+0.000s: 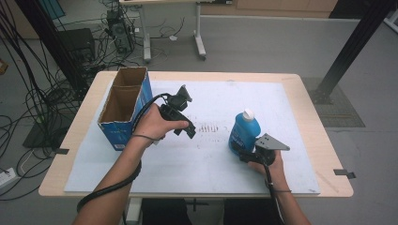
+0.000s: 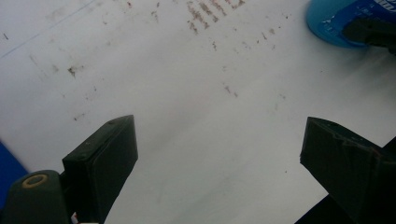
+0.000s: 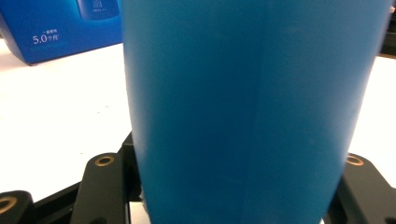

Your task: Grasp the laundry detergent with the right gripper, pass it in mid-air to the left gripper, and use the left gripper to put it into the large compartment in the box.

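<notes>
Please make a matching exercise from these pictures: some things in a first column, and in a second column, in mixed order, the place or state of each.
Column one:
1. blue bottle
2. cardboard box
3. left hand-held gripper
4. right hand-held gripper

Column two:
A. jaws open over the bare white board, nothing between them
B. open at the top, at the left of the table
C. upright, white cap on, held low on its body
D. jaws shut on the bottle

Pairs: 1-C, 2-B, 3-A, 4-D

Blue bottle (image 1: 244, 131) with white cap (image 1: 248, 114), blue carton (image 1: 125, 105), brown-speckled white mat (image 1: 211, 159), black tongs (image 1: 244, 154)
</notes>
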{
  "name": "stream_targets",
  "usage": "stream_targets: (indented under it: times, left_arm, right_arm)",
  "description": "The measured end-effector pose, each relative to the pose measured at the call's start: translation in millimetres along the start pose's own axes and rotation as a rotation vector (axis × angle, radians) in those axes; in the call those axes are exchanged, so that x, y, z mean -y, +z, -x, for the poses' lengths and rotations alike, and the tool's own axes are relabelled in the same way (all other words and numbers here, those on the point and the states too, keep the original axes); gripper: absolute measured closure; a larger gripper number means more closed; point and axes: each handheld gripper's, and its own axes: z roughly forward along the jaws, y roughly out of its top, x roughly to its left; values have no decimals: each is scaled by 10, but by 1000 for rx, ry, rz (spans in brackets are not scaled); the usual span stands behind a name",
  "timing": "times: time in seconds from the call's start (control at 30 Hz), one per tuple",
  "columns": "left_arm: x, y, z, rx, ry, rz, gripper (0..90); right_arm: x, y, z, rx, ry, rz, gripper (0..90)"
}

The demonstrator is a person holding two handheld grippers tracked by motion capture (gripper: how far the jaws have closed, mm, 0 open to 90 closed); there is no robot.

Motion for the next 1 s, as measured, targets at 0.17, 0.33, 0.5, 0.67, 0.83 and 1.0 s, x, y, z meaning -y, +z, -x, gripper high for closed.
stream_targets:
  times: [0.17,0.33,0.5,0.67,0.83,1.0]
  left_arm:
    - [2,-55,-7,5,16,7,114]
    - [-7,-101,2,9,32,14,114]
    - [-24,-173,35,14,58,22,114]
    - [-27,-257,81,11,89,28,112]
    - [-33,-335,113,8,120,31,111]
    - [-39,-449,170,16,162,31,111]
  right_arm:
    - [-48,-5,26,-17,-1,-3,406]
    - [-161,-40,62,-48,7,8,406]
    - [-269,-86,121,-82,12,-1,405]
    - [-375,-132,180,-121,-13,-24,406]
    - [-475,-173,230,-163,-22,-32,405]
    - [-630,-233,320,-218,-39,-42,405]
